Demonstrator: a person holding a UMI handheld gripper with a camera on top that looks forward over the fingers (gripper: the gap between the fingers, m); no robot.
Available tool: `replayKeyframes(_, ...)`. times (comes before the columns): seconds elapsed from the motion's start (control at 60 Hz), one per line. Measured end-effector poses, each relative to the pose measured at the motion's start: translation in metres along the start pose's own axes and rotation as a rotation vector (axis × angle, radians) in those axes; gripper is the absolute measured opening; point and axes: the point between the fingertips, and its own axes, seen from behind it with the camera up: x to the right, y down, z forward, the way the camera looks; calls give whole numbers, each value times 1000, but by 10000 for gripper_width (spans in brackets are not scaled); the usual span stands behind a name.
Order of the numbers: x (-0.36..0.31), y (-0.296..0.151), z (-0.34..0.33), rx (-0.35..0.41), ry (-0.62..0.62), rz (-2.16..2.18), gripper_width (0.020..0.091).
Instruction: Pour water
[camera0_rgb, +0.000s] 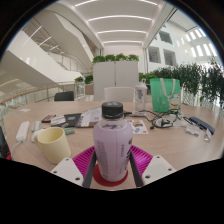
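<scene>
The claw (111, 172) was clamped on a bottle (112, 142), both pink pads (84, 160) pressing its sides. The bottle stood upright between the fingers, its dark cap still on. A yellow cup (53, 144) sat on the table (150, 140) just to the left of the bottle, apart from it. Judgement: the step in hand was the grasp and carry, with pouring not begun. The next move would call for taking off the cap, bringing the bottle over the cup, and tilting it slowly.
</scene>
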Motion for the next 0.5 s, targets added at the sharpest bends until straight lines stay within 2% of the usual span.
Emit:
replayKeyframes(0.167,-7,14,-18,-78,-1,10,833)
replayKeyframes(0.217,-7,19,-31,-107,22,23,847)
replayKeyframes(0.317,-13,14,-71,-130,78,55,831)
replayKeyframes(0.367,-27,12,-98,-128,83,57,846)
replayKeyframes(0.5,-64,-10,-176,-120,125,0,833)
